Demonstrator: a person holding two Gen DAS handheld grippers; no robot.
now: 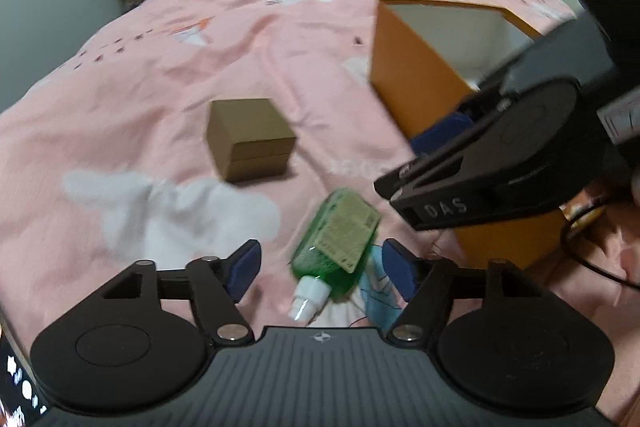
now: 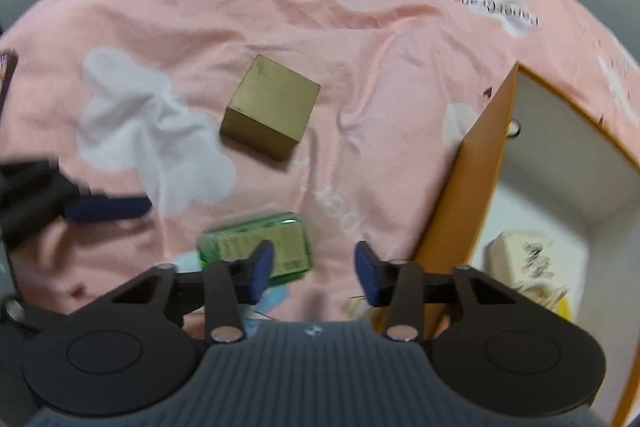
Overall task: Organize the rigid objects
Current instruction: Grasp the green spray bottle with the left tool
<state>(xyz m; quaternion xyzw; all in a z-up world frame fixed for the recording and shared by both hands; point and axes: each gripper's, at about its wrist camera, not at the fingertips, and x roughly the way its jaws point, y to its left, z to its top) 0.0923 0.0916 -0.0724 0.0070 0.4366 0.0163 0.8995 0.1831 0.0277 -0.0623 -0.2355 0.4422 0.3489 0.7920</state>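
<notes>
**Green bottle lying on the bed, both grippers hanging over it**

The green bottle (image 1: 336, 243) is lying on its side on the pink bedspread (image 1: 168, 79), white cap pointing back at the left gripper (image 1: 320, 269), whose fingers are sitting wide apart with nothing between them. The right gripper (image 2: 314, 271) is hovering spread open too, empty. A brown box (image 2: 270, 107) is sitting farther out, and the orange box (image 2: 460, 187) is standing open beside, holding a cream packet (image 2: 528, 267).
</notes>
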